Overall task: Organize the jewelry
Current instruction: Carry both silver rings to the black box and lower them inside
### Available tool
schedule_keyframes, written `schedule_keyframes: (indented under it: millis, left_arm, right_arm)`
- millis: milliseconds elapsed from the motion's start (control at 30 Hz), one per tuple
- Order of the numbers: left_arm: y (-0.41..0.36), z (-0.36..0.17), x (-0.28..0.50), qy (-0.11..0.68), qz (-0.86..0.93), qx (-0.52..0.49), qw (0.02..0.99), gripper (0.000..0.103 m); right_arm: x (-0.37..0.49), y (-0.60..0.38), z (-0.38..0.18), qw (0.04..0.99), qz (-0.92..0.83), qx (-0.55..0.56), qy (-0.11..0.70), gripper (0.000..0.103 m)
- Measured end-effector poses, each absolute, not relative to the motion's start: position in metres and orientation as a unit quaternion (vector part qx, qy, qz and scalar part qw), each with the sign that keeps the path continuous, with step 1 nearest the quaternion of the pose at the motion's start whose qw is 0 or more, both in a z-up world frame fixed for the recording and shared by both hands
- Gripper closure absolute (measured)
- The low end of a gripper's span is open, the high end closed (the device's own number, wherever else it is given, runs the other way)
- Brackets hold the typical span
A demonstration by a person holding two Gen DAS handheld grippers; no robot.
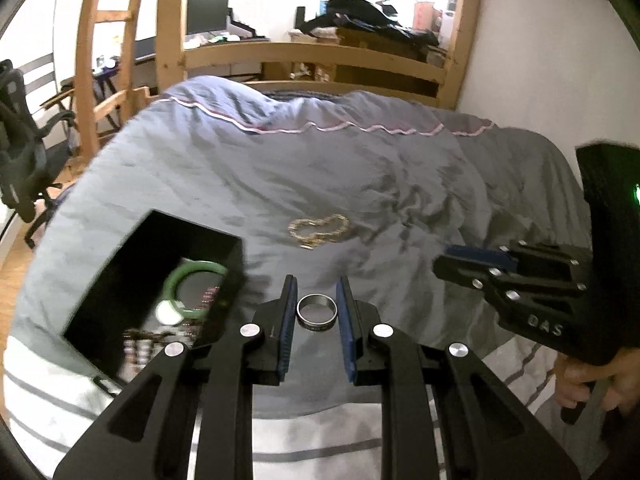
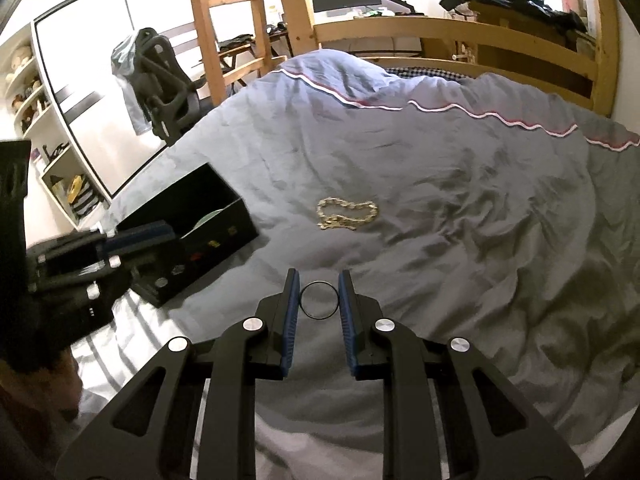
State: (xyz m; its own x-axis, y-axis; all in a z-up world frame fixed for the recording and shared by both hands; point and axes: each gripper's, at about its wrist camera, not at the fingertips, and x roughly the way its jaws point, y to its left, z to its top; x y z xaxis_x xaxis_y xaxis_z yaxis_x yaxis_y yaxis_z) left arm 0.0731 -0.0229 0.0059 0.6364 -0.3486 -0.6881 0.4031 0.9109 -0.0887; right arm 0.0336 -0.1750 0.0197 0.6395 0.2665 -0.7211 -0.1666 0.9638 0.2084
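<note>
While pinching silver ring (image 1: 317,312), left hand-held gripper (image 1: 317,300) narrow (pads touching).

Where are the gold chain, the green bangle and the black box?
gold chain (image 2: 347,213): right wrist view, upper links.
green bangle (image 1: 176,278): left wrist view, left arc.
black box (image 1: 116,280): left wrist view, inner left wall.

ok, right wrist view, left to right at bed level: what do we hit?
left gripper → black jewelry box → thin black ring held in the right gripper → gold chain, partly above the ring, then bare grey duvet.
</note>
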Motion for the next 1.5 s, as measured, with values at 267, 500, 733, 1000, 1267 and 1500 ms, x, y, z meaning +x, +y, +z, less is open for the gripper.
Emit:
schedule_keyframes:
  millis: [267, 500, 733, 1000, 1267, 1500]
  left_arm:
    - [0.027, 0.021, 0.079, 0.374, -0.176, 0.018, 0.91, 0.084]
    - [0.064, 0.031, 0.081, 0.358, -0.16, 0.018, 0.92, 0.084]
    - [0.094, 0.036, 0.09, 0.351, -0.145, -0.004, 0.925, 0.084]
    - [0.122, 0.03, 0.099, 0.361, -0.146, -0.028, 0.921, 0.084]
    - [0.114, 0.012, 0.11, 0.398, -0.183, -0.032, 0.899, 0.084]
    - [0.114, -0.012, 0.124, 0.446, -0.16, -0.02, 0.881, 0.084]
  right_arm:
    - [0.037, -0.147, 0.037, 0.905, 0.128, 0.046, 0.402, 0.083]
    - [0.047, -0.118, 0.047, 0.905, 0.139, 0.023, 0.401, 0.083]
    - [0.063, -0.09, 0.057, 0.904, 0.152, 0.011, 0.399, 0.083]
    - [0.086, -0.054, 0.059, 0.899, 0.174, 0.009, 0.401, 0.083]
    - [0.112, -0.024, 0.038, 0.888, 0.191, 0.011, 0.418, 0.083]
    - [0.127, -0.011, 0.011, 0.876, 0.204, 0.022, 0.437, 0.083]
